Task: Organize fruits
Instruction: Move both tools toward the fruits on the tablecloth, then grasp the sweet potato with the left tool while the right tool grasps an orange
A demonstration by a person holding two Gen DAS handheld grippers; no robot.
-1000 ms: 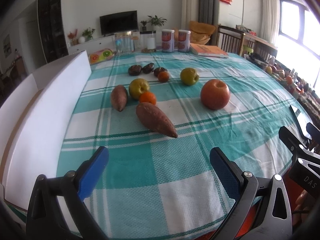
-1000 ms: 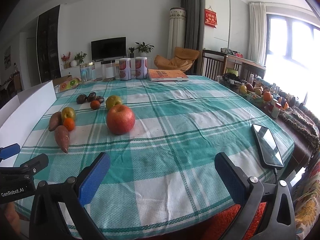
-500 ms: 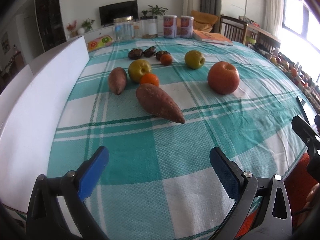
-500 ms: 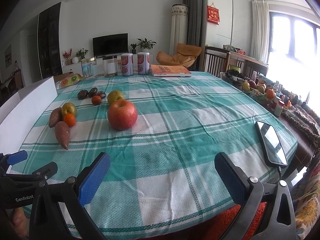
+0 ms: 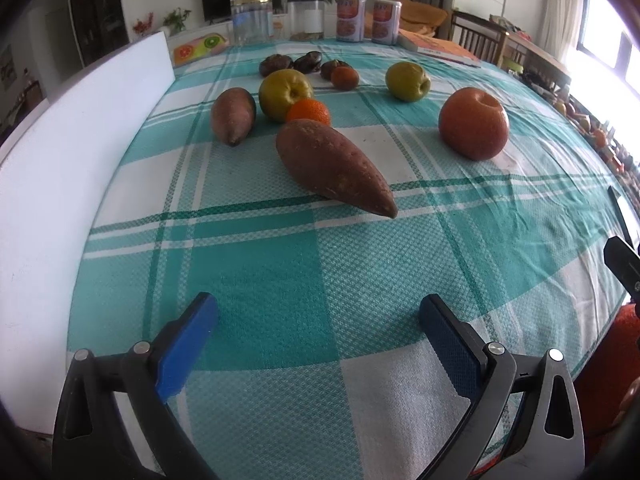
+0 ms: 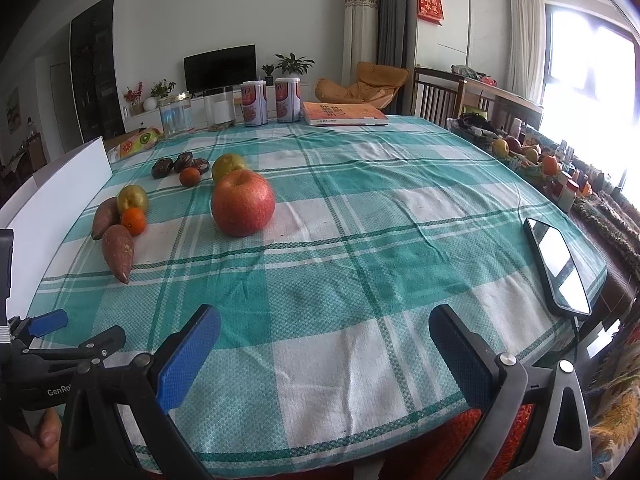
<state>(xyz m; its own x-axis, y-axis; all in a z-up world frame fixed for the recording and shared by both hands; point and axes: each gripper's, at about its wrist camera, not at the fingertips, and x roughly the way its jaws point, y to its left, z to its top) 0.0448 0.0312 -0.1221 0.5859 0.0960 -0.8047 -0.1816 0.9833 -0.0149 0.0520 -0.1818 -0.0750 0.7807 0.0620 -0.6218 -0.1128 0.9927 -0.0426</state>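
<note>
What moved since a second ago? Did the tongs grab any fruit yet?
No grab yet. The left tongs moved forward and lower toward the big sweet potato, which now looks closer. The right tongs crept forward slightly toward the red apple. Both tongs stayed open, and all the fruit stayed put.

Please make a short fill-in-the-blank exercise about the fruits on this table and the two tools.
1. Both the left tool and the right tool are ____.
2. The small orange touches the wide end of the large ____.
3. The red apple rests on a checked ____.

Missing words: open; sweet potato; tablecloth
</note>
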